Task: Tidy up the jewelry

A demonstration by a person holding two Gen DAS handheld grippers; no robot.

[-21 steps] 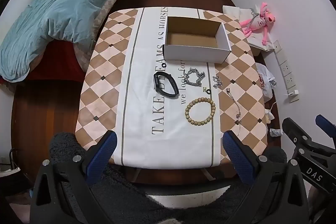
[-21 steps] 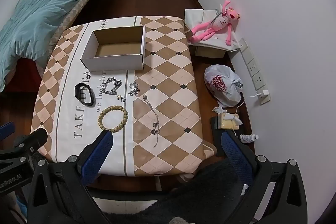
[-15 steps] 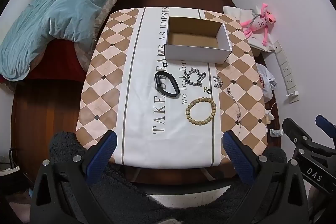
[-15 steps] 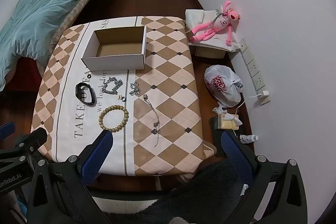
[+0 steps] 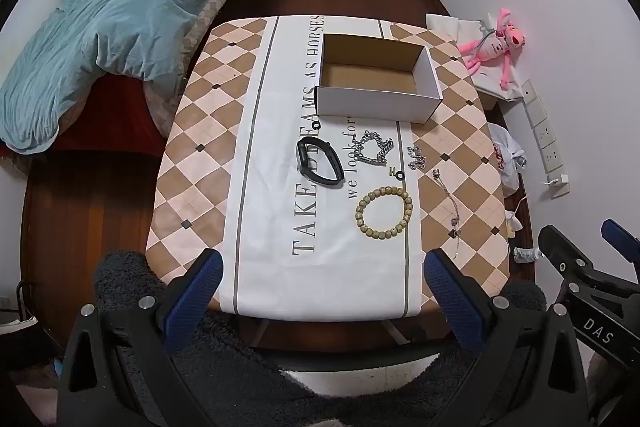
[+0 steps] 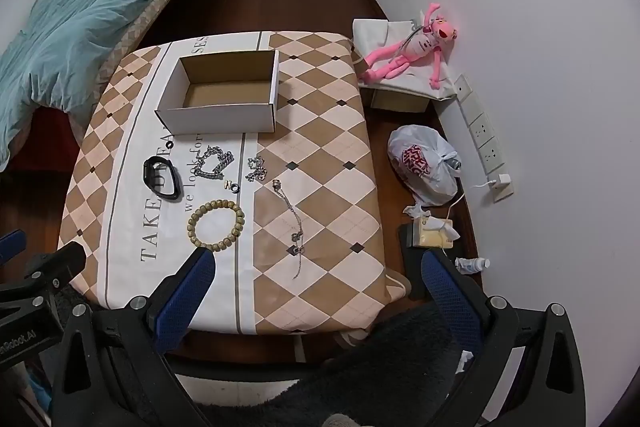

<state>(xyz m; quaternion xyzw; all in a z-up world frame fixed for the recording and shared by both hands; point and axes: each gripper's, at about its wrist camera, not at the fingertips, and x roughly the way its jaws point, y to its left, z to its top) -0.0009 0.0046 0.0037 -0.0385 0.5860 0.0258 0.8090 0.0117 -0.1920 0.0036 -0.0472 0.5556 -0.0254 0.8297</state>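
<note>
An open white cardboard box (image 5: 376, 105) (image 6: 218, 117) stands empty at the back of the table. In front of it lie a black band (image 5: 320, 165) (image 6: 162, 177), a silver chain bracelet (image 5: 372, 149) (image 6: 214, 163), a small silver chain (image 5: 416, 157) (image 6: 255, 169), two small rings (image 5: 396, 173) (image 6: 231, 185), a wooden bead bracelet (image 5: 383, 213) (image 6: 216, 225) and a thin necklace (image 5: 450, 205) (image 6: 291, 217). My left gripper (image 5: 320, 277) and right gripper (image 6: 316, 273) are open and empty, held high above the table's near edge.
The table wears a checked cloth (image 5: 208, 131) (image 6: 320, 155). A bed with a blue quilt (image 5: 112, 23) is at the left. A pink plush toy (image 6: 412, 57), a plastic bag (image 6: 424, 163) and small clutter lie on the floor at the right wall.
Both views have shifted very slightly; nothing on the table moved and both grippers stay open.
</note>
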